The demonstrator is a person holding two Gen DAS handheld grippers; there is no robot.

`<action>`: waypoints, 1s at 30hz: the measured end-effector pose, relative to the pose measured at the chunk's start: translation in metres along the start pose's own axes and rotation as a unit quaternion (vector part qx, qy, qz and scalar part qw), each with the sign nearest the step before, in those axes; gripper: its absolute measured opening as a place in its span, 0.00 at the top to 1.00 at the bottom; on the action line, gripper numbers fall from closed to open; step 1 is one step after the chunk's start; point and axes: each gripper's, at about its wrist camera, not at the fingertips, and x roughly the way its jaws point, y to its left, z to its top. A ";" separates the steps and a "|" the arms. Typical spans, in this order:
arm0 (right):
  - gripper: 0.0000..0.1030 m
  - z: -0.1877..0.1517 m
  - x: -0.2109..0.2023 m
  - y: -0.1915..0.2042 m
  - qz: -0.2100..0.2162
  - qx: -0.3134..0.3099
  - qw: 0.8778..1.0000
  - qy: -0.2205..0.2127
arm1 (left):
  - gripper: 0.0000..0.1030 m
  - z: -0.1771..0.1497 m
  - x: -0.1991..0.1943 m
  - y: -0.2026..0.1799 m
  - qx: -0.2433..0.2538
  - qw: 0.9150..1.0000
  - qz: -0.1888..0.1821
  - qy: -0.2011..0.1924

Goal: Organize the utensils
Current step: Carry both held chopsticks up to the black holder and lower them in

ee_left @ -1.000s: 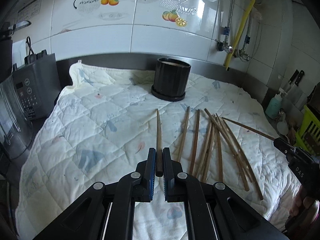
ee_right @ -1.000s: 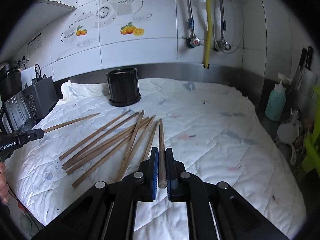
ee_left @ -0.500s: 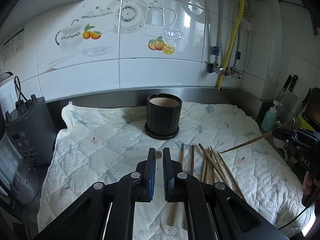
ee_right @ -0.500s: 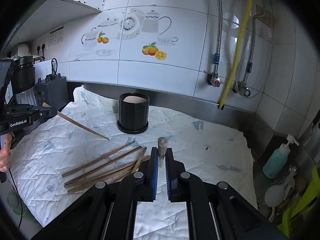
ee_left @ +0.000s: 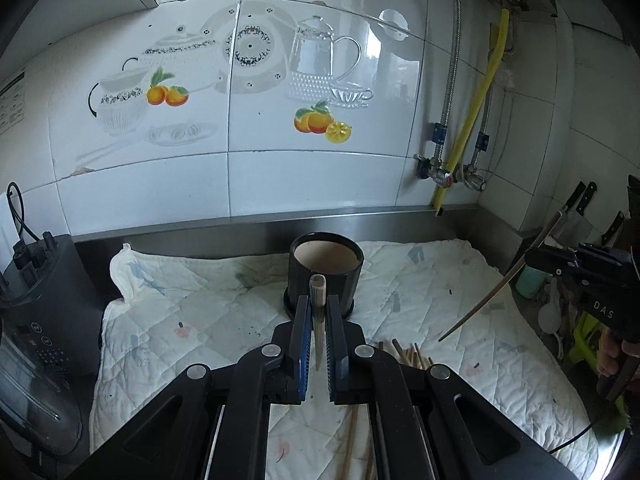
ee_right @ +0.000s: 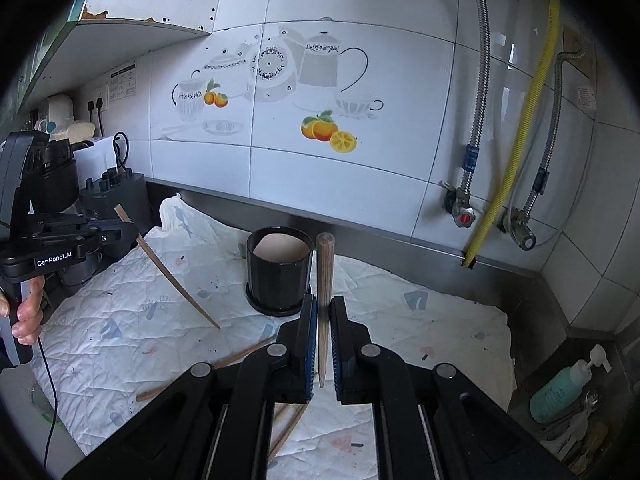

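Chopsticks are the objects sorted here, and each gripper pinches one. Left wrist view: the left gripper has its jaws pressed onto a chopstick standing nearly upright between them, blunt end up, directly before the black holder on the quilted cloth. Just right of the jaws, the ends of loose chopsticks lie on the cloth; farther right the right gripper shows side-on, its chopstick slanting down. A blender stands left of the jaws. Right wrist view: the left gripper appears at far left in a hand. The right gripper clamps its chopstick upright, just right of the holder. Only this view shows a soap bottle far right of the jaws.
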 end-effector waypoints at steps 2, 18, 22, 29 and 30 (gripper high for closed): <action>0.91 0.011 0.003 -0.001 0.005 -0.001 1.000 -0.006 | 0.94 0.015 0.001 0.001 -0.002 1.000 -0.003 -0.007; 0.91 0.087 0.041 0.003 0.041 0.014 0.996 -0.073 | 0.94 0.123 0.008 -0.001 -0.001 0.995 0.005 -0.097; 0.91 0.093 0.065 0.005 0.037 0.011 0.997 -0.069 | 0.94 0.129 0.035 -0.002 0.003 0.996 0.012 -0.090; 0.91 0.089 0.101 0.002 0.047 0.036 0.996 -0.060 | 0.94 0.115 0.084 0.004 -0.002 0.999 0.021 -0.049; 0.91 0.090 0.102 0.003 0.046 0.038 0.996 -0.060 | 0.94 0.113 0.089 0.006 -0.003 0.999 0.020 -0.043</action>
